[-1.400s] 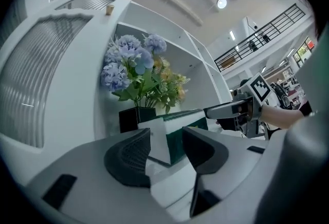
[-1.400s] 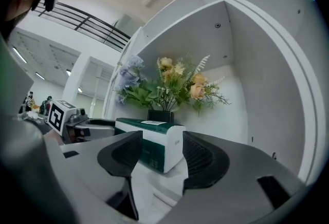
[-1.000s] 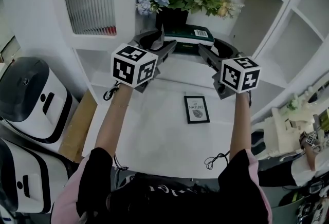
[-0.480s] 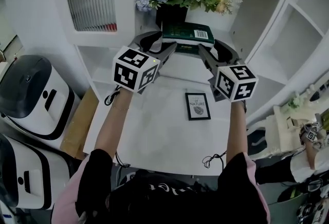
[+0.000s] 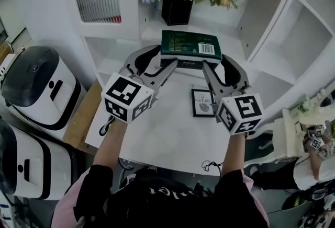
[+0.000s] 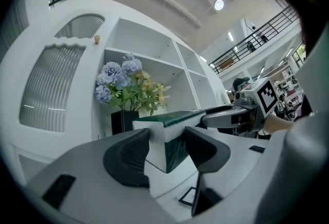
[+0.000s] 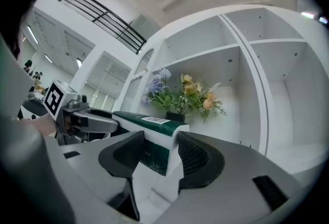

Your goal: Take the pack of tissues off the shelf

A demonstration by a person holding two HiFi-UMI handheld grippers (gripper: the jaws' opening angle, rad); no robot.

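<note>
The pack of tissues (image 5: pixel 191 49) is held up by both grippers, one at each end. It looks to be lifted off the shelf (image 5: pixel 157 28) already, so the taking-off step is almost done.

The left gripper (image 5: pixel 166 57) is clamped on the left end of the pack. In the left gripper view, the white and green end of the pack (image 6: pixel 172 130) is seen squeezed between the two dark pads. The right gripper (image 5: pixel 214 61) is clamped on the right end. Its jaws have just been closed a little more, with the pack (image 7: pixel 154 138) between them.

The pack is held flat, in front of the black vase of flowers (image 5: pixel 176 10). It is above the front edge of the shelf and near the white tabletop (image 5: pixel 167 133), where a small framed card (image 5: pixel 203 102) is lying.

Next, the pack probably needs to be brought back toward the person. Both ends should be squeezed the same and moved together, so the soft pack is not bent or dropped.
</note>
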